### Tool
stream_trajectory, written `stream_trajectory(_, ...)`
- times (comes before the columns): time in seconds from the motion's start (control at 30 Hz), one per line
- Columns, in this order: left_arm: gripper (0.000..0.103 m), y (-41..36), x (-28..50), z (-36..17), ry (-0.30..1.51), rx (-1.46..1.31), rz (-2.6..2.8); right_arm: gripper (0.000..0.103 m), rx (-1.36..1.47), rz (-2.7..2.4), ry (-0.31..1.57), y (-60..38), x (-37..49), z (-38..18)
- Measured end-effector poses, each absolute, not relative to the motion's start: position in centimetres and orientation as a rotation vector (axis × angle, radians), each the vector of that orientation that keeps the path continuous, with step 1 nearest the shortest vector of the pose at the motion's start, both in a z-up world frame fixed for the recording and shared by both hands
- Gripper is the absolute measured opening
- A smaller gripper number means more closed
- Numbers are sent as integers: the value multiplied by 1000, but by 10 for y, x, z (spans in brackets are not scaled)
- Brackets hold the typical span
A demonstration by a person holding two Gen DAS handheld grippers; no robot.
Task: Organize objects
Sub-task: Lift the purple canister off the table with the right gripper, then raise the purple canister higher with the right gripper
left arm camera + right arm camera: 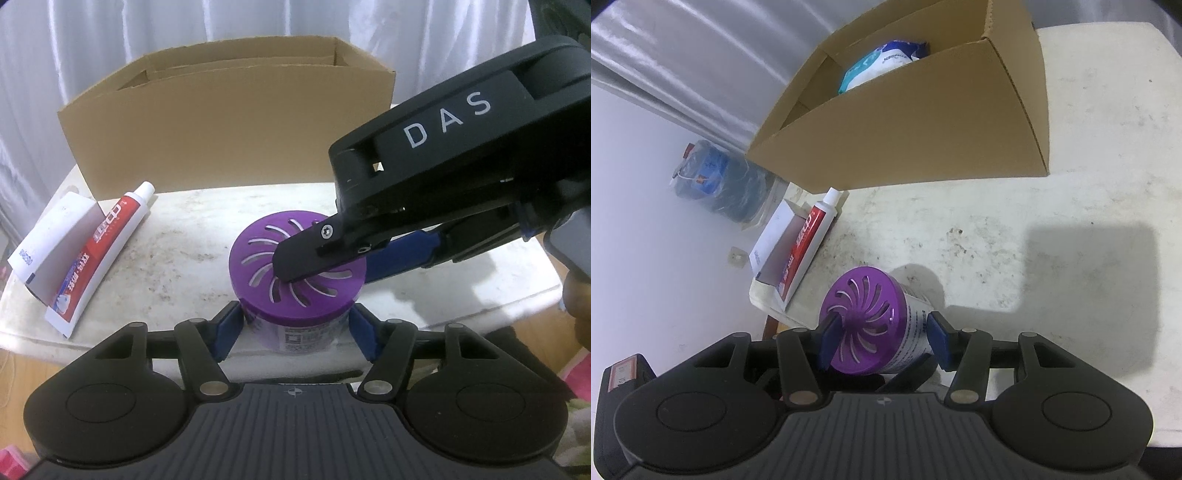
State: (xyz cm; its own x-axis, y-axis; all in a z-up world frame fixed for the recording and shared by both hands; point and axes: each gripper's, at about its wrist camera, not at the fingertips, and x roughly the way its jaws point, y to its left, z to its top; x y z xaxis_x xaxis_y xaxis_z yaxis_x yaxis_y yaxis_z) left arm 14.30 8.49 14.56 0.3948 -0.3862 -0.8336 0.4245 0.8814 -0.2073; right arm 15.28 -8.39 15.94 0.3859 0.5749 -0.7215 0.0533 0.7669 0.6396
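1 table (1089,177), white top w/ stains, carries everything. 1 cardboard box (229,122) at the far side of it, open at top, flaps down inside. 1 blue-and-white soft pack (882,64) lies inside the box, seen only from the right wrist view. 1 white carton (55,236) lies flat near the table's left edge, open end toward the camera. 1 toothpaste tube (105,243), red and white w/ white cap, lies partly on the carton, cap pointing toward the box. 1 air freshener jar (295,295), purple slotted lid, white labelled body, stands upright near the front edge of the table, well apart from the box and right of the tube.

2 grippers, both at the jar.

Left gripper (295,328): jaws about half open, one blue pad on each side of the jar's body just under the lid. Pads look touching or v. close to the sides; can't tell for sure if they press.

Right gripper (884,338): comes in from the right and above in the left wrist view, jaws set fairly narrow. In its own view one blue pad lies across the lid's top face, the other against the white body. Looks like contact on both; firm grip not certain.
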Motion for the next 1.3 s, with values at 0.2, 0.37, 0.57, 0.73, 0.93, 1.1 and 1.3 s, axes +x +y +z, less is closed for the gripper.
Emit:
stream_trajectory(0.2,64,78,140,148,1052,54,-534,55,644,352,1147,-91,149,159)
stream_trajectory(0.37,67,75,143,146,1066,54,-535,55,668,355,1150,-93,147,155)
stream_trajectory(0.57,64,75,145,144,1068,43,-527,55,671,358,1149,-93,146,155)
stream_trajectory(0.73,66,75,145,146,1078,42,-523,55,676,360,1147,-94,145,155)
stream_trajectory(0.93,68,72,147,145,1077,49,-524,55,687,359,1145,-94,145,154)
stream_trajectory(1.1,65,75,146,146,1079,40,-514,55,689,358,1146,-94,144,154)
stream_trajectory(1.3,65,75,145,147,1081,41,-507,55,685,357,1149,-93,144,155)
